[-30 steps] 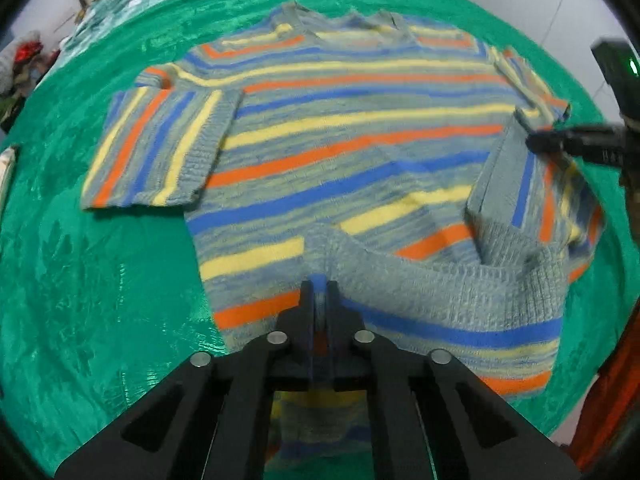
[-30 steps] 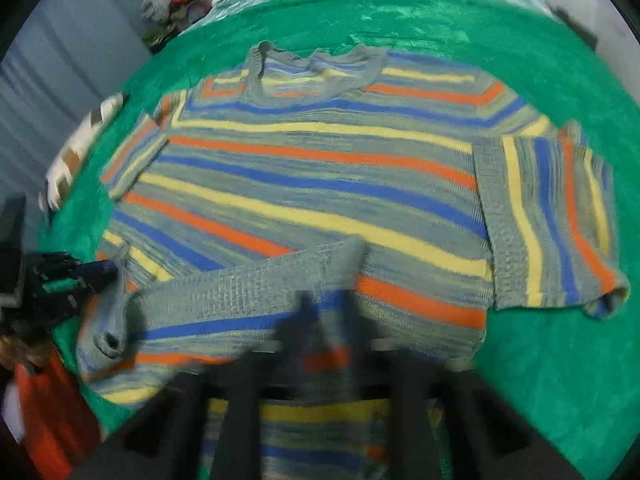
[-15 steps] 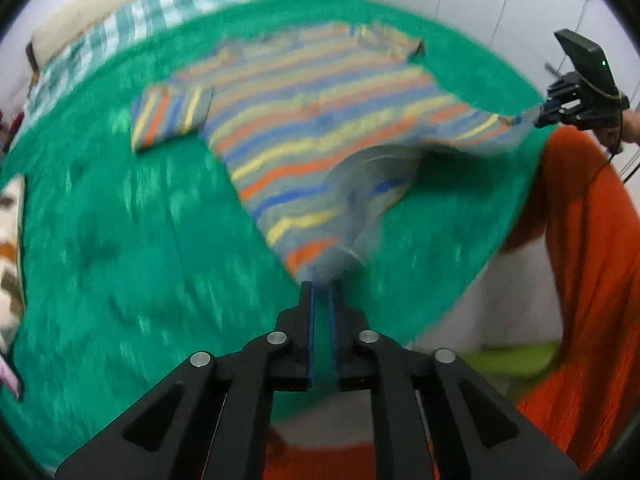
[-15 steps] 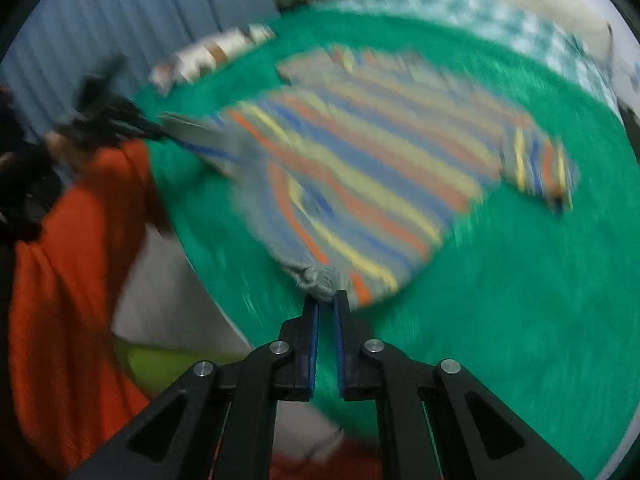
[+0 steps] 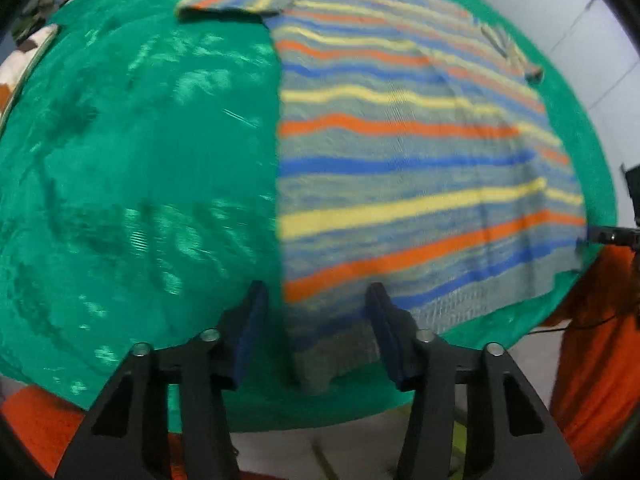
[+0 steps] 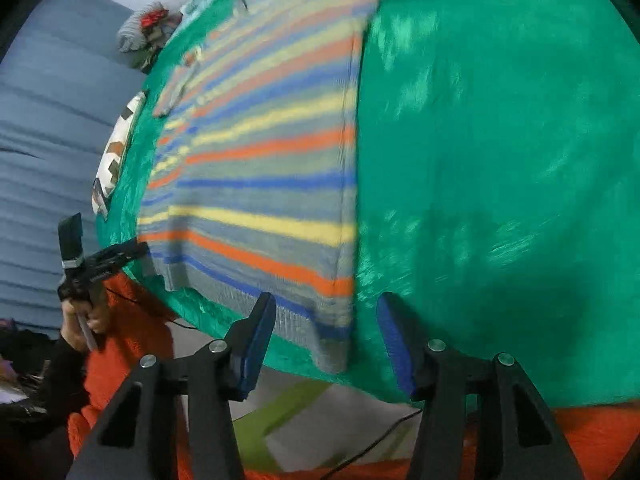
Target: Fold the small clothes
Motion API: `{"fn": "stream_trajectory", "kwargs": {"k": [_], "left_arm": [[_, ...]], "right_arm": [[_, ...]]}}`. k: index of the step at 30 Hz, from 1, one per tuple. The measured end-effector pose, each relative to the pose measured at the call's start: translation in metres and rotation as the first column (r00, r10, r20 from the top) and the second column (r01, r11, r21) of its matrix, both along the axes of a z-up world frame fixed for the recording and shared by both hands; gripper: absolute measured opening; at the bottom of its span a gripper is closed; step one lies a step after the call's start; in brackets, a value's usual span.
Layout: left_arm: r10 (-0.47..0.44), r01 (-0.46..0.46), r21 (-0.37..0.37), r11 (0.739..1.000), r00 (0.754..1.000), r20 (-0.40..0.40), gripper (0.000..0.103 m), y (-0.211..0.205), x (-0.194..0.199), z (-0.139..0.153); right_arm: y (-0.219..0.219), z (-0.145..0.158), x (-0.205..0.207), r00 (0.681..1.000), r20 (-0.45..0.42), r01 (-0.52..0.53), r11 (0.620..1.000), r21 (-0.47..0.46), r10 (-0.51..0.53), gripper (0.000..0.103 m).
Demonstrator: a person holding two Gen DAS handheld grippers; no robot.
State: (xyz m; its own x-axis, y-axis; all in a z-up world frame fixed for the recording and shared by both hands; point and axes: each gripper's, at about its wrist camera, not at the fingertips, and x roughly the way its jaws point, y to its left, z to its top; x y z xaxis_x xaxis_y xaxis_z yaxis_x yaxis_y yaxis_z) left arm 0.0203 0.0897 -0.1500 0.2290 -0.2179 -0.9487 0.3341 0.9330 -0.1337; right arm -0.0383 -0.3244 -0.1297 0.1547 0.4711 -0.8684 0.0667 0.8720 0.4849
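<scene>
Knitted striped sweater (image 5: 400,152), soft, light and likely stretchy, lies flat on green cloth (image 5: 140,160), hem corners between the spread, empty fingers of left gripper (image 5: 316,300) and right gripper (image 6: 326,312); best pinched at ribbed hem corners.

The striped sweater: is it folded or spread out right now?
Spread flat: the striped sweater lies open on the green cloth, hem unfolded, left sleeve out.
</scene>
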Motion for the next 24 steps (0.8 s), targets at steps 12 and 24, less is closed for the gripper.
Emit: {"fn": "stream_trajectory", "kwargs": {"k": [12, 24], "left_arm": [[-0.033, 0.033, 0.094, 0.995, 0.999, -0.007, 0.002, -0.004, -0.021, 0.005], [-0.056, 0.038, 0.316, 0.948, 0.997, 0.050, 0.069, -0.049, -0.024, -0.005]], "right_arm": [[-0.002, 0.016, -0.014, 0.998, -0.067, -0.030, 0.985, -0.170, 0.019, 0.005], [0.005, -0.001, -0.011, 0.991, -0.134, -0.024, 0.980, -0.196, -0.003, 0.031]]}}
